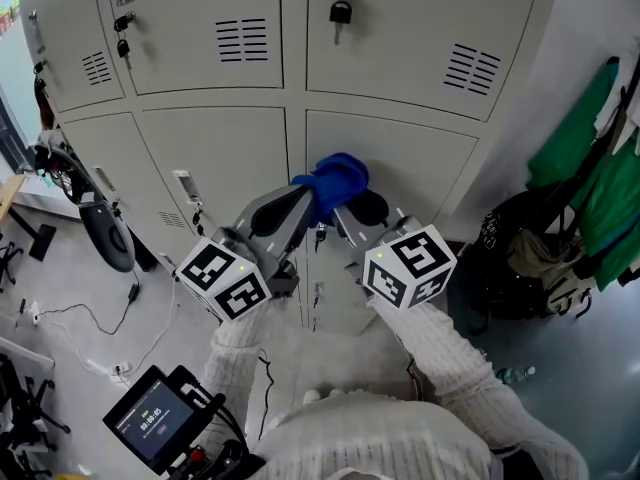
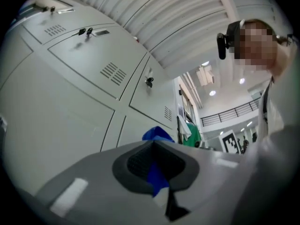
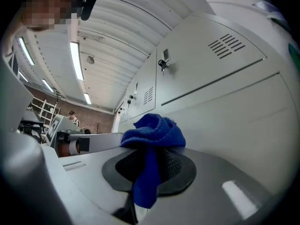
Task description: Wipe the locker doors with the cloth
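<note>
Two grippers share one blue cloth (image 1: 336,180): the left gripper (image 1: 305,200) and the right gripper (image 1: 350,211) each have jaws clamped on it, near a locker door (image 1: 425,158).

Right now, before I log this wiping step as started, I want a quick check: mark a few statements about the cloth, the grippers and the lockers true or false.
1. The cloth is blue. True.
2. Only the left gripper holds it. False: the right gripper is shut on it too.
3. A padlock hangs on an upper locker door. True.
4. The lower locker door behind the cloth stands open. False: it is closed.
</note>
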The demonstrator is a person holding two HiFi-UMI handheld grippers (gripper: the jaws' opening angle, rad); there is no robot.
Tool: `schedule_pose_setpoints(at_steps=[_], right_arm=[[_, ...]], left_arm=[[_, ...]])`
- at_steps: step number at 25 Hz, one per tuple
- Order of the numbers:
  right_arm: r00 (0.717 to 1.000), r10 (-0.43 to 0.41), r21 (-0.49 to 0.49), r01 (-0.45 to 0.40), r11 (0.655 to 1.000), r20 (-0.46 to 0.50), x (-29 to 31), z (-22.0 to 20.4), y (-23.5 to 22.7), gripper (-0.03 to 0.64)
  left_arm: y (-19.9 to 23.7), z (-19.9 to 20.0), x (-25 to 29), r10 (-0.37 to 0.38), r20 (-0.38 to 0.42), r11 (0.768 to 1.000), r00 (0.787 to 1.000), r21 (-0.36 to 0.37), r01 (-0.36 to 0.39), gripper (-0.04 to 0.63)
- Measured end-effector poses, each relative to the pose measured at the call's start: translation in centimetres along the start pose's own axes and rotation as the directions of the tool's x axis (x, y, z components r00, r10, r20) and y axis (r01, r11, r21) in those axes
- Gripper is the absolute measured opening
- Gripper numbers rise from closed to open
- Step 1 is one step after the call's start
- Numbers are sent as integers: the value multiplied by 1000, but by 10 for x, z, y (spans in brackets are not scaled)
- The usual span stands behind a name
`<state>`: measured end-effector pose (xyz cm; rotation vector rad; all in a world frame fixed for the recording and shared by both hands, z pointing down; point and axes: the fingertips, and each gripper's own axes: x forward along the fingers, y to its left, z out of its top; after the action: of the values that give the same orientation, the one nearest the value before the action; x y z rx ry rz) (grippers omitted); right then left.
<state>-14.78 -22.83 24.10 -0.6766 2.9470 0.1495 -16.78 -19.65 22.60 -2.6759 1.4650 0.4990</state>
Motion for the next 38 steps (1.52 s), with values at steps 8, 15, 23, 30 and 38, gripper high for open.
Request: schedule_pose_setpoints(at_steps=[8,15,23,30,38], right_arm=[[995,-40,-24,42,999,89,33,51,-12,44],[993,-91,58,86,995,78,44,46,-31,44],[989,-96,28,94,995,108,45,45,-34,44],[990,-99,-4,100,995,97,42,34,-33,44],[990,-132,-60,134,989,42,36,0,-33,46]], left_arm=[[19,53,20,-22,62,997,998,75,17,6],[30,51,36,-40,56,997,998,72,36,6],[41,50,41,-16,75,998,997,63,11,6],[53,26,42,35,36,997,999,61,-37,6],[56,-12,35,59,-54,997,997,59,-56,6]])
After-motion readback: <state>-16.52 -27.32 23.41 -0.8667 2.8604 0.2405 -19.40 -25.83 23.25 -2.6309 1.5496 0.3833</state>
